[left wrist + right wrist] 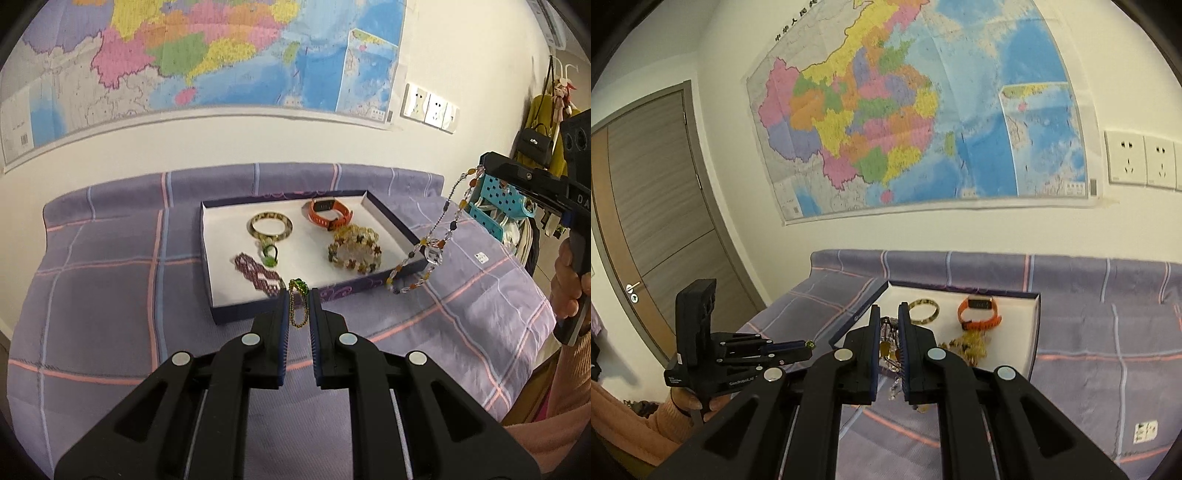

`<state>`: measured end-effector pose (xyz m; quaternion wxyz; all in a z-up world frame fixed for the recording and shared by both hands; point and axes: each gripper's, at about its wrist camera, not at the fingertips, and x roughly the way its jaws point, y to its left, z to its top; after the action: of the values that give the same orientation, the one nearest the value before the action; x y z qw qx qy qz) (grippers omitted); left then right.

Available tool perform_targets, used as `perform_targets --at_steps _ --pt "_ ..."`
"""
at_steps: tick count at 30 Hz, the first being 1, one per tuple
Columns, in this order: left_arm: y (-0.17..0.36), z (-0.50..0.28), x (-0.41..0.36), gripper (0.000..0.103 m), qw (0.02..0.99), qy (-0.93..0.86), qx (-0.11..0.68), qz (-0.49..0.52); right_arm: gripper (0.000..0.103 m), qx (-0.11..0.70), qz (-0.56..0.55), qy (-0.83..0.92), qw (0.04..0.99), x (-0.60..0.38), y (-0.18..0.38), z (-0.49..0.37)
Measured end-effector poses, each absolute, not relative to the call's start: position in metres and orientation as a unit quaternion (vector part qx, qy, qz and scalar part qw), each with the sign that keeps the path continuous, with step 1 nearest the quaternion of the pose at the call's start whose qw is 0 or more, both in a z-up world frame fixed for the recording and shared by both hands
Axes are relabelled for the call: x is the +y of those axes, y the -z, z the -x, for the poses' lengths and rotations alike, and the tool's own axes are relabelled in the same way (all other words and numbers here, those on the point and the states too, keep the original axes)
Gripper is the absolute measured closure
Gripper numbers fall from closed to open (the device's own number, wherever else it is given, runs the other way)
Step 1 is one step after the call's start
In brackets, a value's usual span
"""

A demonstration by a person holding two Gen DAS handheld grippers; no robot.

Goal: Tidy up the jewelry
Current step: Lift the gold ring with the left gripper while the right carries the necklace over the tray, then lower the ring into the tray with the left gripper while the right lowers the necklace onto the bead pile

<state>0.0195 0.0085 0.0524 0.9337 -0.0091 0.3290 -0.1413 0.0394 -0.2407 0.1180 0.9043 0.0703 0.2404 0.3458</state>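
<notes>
- A bed covered in a purple cloth with pink and pale-blue check lines [110, 266] stands pushed against the white wall, the cloth folding up along the wall edge.
- A shallow rectangular box tray, dark purple outside and white inside [388, 218], lies flat on the cloth near the wall.
- A small white printed label [480, 256] sits on the cloth to the right of the tray, apart from it.
- From the right-hand side the same bedcloth [1089, 332] shows the tray's [1036, 325] right wall upright, and the label [1145, 431] lies near the bed's front edge.
</notes>
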Motion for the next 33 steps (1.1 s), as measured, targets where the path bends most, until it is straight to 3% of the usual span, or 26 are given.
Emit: perform_targets --at_steps 33 --pt "-0.061 -0.065 0.003 0.092 0.936 0.133 0.326 0.004 0.095 0.234 -0.064 -0.323 0.915 -0.234 -0.131 -0.088"
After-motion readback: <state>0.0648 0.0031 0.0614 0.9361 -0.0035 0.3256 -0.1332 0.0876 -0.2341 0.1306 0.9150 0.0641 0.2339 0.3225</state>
